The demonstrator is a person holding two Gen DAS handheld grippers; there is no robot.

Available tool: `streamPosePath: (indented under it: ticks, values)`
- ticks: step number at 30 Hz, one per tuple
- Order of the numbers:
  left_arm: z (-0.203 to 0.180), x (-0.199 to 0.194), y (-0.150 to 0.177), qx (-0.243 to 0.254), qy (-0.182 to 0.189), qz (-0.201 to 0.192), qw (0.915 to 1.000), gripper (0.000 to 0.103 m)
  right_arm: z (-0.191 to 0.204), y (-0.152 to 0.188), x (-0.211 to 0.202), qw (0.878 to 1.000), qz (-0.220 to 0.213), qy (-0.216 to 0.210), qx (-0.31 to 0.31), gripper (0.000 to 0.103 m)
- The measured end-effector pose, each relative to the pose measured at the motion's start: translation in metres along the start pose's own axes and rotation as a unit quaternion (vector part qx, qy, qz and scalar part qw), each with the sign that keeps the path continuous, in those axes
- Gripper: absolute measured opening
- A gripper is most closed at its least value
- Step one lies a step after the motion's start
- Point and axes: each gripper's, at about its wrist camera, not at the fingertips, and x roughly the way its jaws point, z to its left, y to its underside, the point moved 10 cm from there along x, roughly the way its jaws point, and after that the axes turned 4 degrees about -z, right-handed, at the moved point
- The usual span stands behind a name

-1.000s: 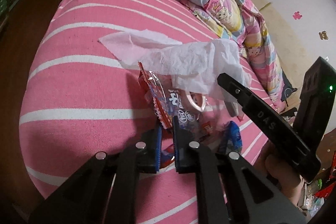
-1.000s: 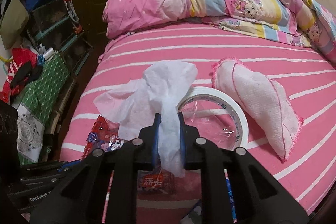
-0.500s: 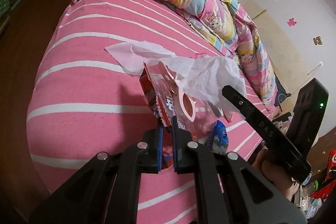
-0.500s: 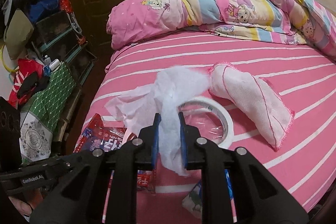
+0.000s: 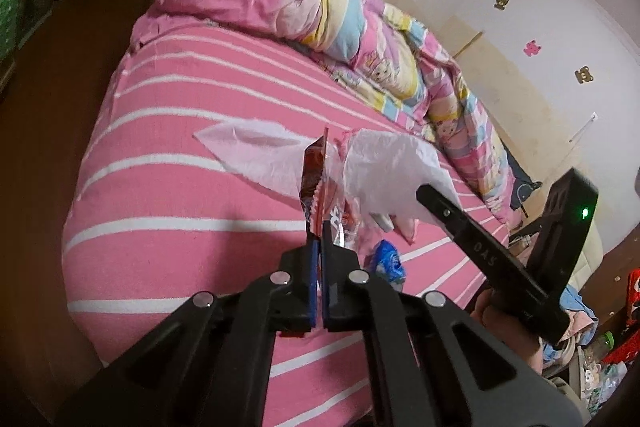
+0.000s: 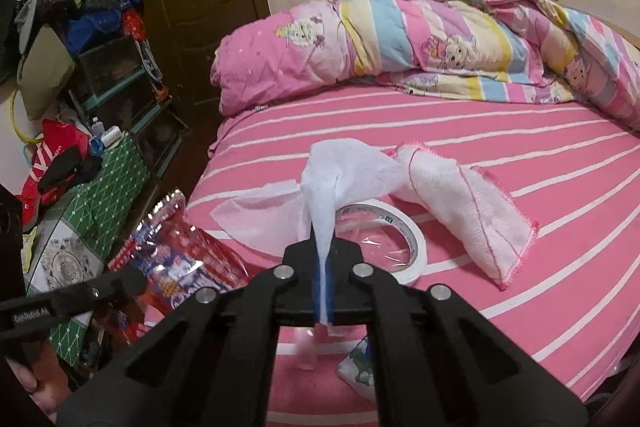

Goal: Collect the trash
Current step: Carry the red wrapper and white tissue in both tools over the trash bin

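My left gripper is shut on the lower edge of a red snack wrapper, which stands up from its pads above the pink striped bed. In the right wrist view the wrapper hangs over the bed's left edge. My right gripper is shut on a white tissue, which is pinched into a thin strip between the pads and fans out above them. A second, flat tissue lies on the sheet behind it. A small blue wrapper lies on the bed between the two grippers.
A roll of clear tape and a white cloth with pink edging lie on the bed just beyond my right gripper. A rolled quilt fills the far side. Cluttered shelves and a green box stand left of the bed.
Both grippers have risen and drawn back, lifting the wrapper and the tissue off the sheet. Both pairs of jaws have squeezed tighter, flattening the tissue to a thin strip.
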Motion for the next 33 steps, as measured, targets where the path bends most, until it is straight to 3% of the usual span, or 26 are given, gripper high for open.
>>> streamPosePath:
  ticks: [9,17,25,33]
  values:
    - [-0.013,-0.023,-0.008,-0.004,-0.001,-0.032,0.9995,0.001,-0.002,-0.006,-0.040,0.999,-0.031,-0.022,0.012,0.002]
    - [-0.056,-0.047,-0.008,0.009,0.012,-0.050,0.9987,0.001,0.007,-0.011,-0.094,0.998,-0.051,-0.033,0.003,0.002]
    - [-0.105,-0.069,0.004,0.032,0.035,-0.052,0.9975,0.001,-0.001,-0.011,-0.155,0.998,-0.067,-0.020,0.005,0.002]
    - [-0.168,-0.073,0.024,0.061,0.071,-0.039,0.9948,0.001,-0.034,-0.005,-0.213,0.997,-0.076,0.018,0.019,0.002]
